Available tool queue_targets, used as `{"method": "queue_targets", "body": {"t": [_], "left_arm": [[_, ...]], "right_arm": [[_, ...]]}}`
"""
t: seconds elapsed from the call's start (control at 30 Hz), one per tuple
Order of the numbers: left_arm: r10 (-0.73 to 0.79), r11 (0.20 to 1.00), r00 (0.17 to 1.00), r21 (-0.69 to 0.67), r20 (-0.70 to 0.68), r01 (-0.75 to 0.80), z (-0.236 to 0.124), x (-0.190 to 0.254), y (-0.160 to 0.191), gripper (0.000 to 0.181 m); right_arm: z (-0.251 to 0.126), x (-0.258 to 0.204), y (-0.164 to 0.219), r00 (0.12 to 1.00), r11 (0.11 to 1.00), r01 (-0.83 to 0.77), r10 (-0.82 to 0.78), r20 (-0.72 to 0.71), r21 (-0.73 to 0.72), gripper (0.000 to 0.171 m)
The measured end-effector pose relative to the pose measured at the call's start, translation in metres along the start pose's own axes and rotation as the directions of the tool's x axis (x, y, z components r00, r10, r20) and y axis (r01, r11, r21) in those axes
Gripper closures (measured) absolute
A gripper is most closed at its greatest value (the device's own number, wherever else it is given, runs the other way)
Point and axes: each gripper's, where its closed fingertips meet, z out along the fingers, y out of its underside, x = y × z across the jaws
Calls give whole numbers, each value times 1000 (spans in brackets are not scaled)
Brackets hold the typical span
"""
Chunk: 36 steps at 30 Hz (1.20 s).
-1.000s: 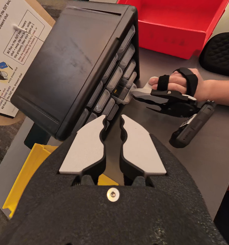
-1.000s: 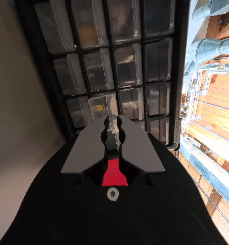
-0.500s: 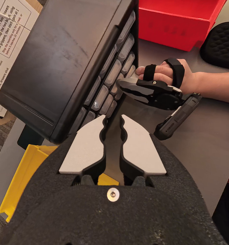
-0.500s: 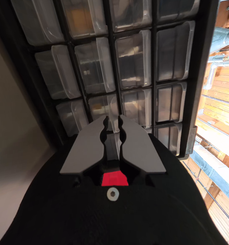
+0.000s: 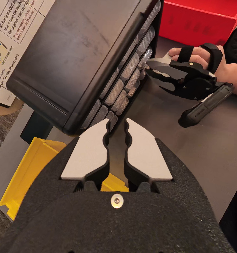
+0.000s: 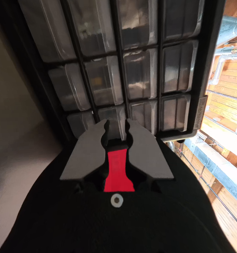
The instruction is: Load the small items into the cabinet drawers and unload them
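Hovering low over the grey tabletop point(image 5: 163, 143), the left gripper point(image 5: 116, 121) is holding nothing, its two pale grey fingers standing apart with a clear gap between them. Just beneath its black body, a yellow plastic bin point(image 5: 26, 178) is lying at the table's near edge. Right in front of the fingertips, the black plastic cabinet of small clear drawers point(image 5: 68, 54) is rising, its drawer face turned toward the right side of the view. Beyond it on the left, a white printed instruction sheet point(image 5: 6, 41) is lying flat.

Farther along the drawer face, the right gripper point(image 5: 149, 67) is pointing at the drawers, strapped to a person's hand point(image 5: 194, 57). Its fingers are parted, and in its own view a clear drawer's handle tab point(image 6: 120, 127) is sitting between them, though I cannot tell whether they are touching it. That drawer is lying roughly flush with its neighbours. Behind the hand, an open red plastic box point(image 5: 197, 23) is sitting at the table's far side.
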Motion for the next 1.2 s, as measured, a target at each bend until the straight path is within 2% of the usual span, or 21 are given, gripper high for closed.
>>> {"method": "queue_targets", "body": {"t": [0.13, 0.27, 0.57, 0.67, 0.77, 0.83, 0.93, 1.0, 1.07, 1.1, 1.2], "left_arm": [[15, 1000, 1000, -25, 1, -15, 3, 2, 3, 163], [25, 999, 1000, -43, -3, -25, 5, 3, 6, 163], [-37, 999, 998, -35, 59, 40, -8, -21, 19, 165], [-112, 991, 989, -64, 100, 119, -18, -40, 39, 163], [-199, 963, 966, -148, 166, 224, -27, -61, 77, 161], [-271, 920, 938, -227, 216, 318, -32, -75, 111, 160], [-360, 807, 880, -370, 310, 461, -36, -92, 169, 168], [-464, 681, 829, -473, 312, 559, -30, -87, 205, 166], [-549, 524, 775, -593, 315, 612, -24, -76, 237, 153], [-563, 478, 761, -625, 322, 618, -19, -76, 249, 152], [-623, 418, 711, -628, 327, 656, 0, -84, 262, 150]], "right_arm": [[12, 2, 7, 999, 999, 22, -23, -35, -39, 147], [10, 7, 5, 999, 1000, -6, 5, -35, -14, 159], [-33, 10, -1, 999, 1000, -5, 6, -32, 24, 160], [-46, 10, -3, 999, 999, -8, 9, -33, 35, 160], [-54, 12, -5, 999, 999, -23, 24, -25, 41, 160], [-57, 13, -5, 999, 999, -34, 35, -16, 38, 160], [-60, 13, -3, 998, 998, -59, 59, 0, 31, 160], [-60, 14, -3, 997, 997, -74, 74, 6, 33, 159], [-60, 14, -3, 997, 996, -76, 76, 8, 37, 159], [-60, 13, -4, 997, 996, -76, 76, 10, 41, 159], [-60, 12, -5, 997, 996, -79, 78, 18, 48, 159]]}}
